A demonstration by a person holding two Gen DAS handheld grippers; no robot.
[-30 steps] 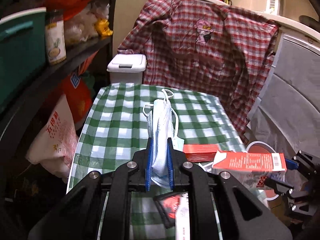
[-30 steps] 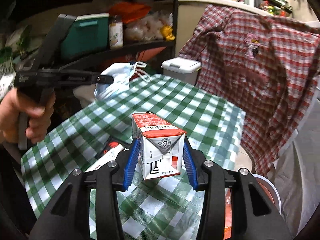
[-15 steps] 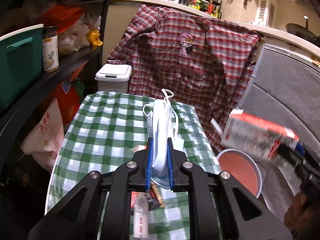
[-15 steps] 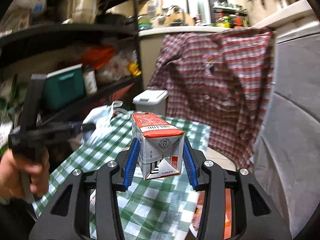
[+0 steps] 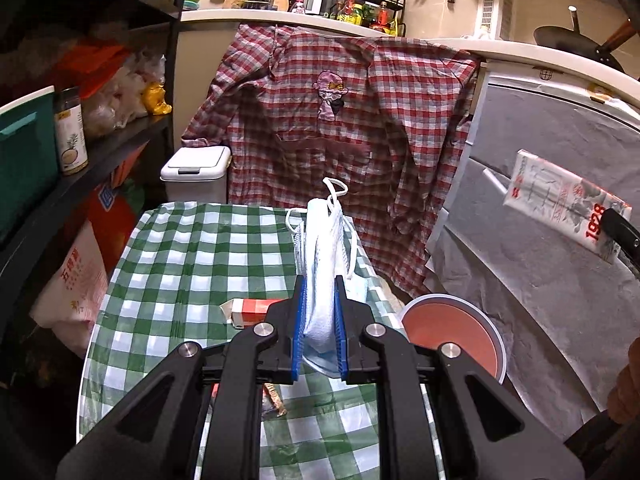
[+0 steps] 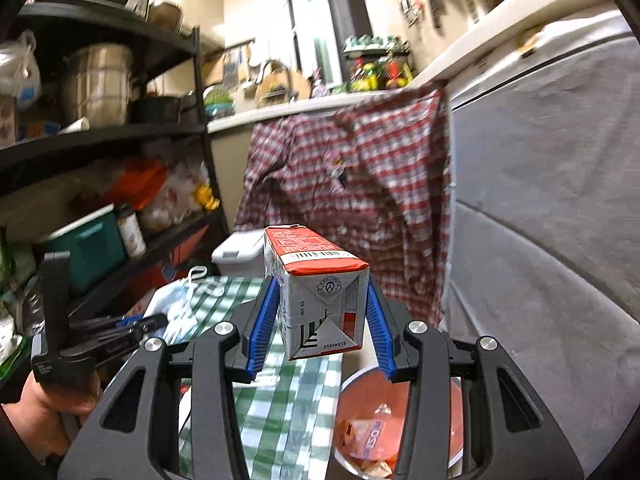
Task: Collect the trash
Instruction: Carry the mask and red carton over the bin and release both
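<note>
a crumpled pale blue face mask (image 5: pixel 322 264) is clamped in the left tool (image 5: pixel 319 332); a red-and-white drink carton (image 6: pixel 320 288) is clamped in the right tool (image 6: pixel 322 324), above the orange-lined round bin (image 6: pixel 400 420) at 5 o'clock. wrappers are already binned; a red-and-white box (image 5: pixel 256 307) is left on the green checked worktop (image 5: pixel 192 264).

We count two grippers (image 5: pixel 319 330) (image 6: pixel 323 322), one face mask (image 5: pixel 322 256), two cartons (image 6: pixel 320 288) (image 5: pixel 250 312), one orange bin (image 5: pixel 452 332) at lower right, one white lidded bin (image 5: pixel 196 174), one plaid shirt (image 5: pixel 340 120)
</note>
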